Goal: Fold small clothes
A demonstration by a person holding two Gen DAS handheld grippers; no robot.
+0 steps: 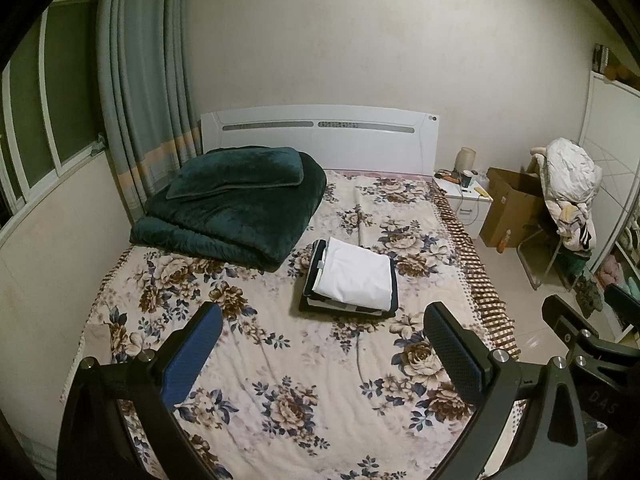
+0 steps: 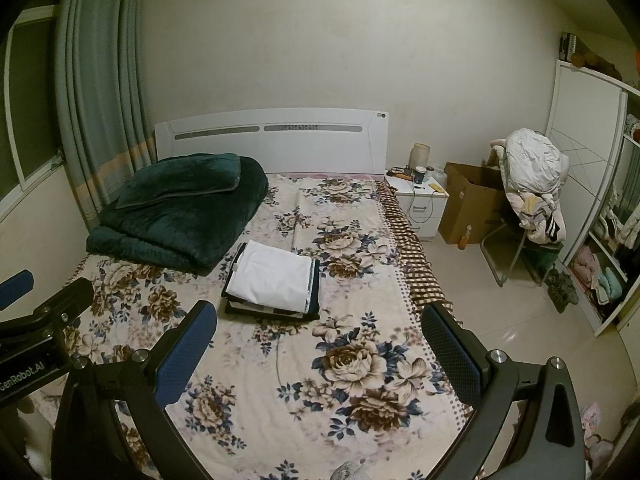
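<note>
A stack of folded small clothes (image 1: 350, 278), white piece on top of dark ones, lies in the middle of the floral bed sheet (image 1: 280, 360). It also shows in the right wrist view (image 2: 274, 280). My left gripper (image 1: 320, 320) is open and empty, held above the near part of the bed, short of the stack. My right gripper (image 2: 320, 316) is open and empty too, above the bed's near right side. Part of the right gripper shows at the edge of the left wrist view (image 1: 580, 332).
A folded dark green blanket with pillow (image 1: 232, 204) lies at the bed's far left by the white headboard (image 1: 320, 136). A nightstand (image 2: 420, 200), a cardboard box (image 2: 468, 208) and a chair heaped with clothes (image 2: 532, 184) stand right of the bed. A wardrobe (image 2: 592, 200) is at far right.
</note>
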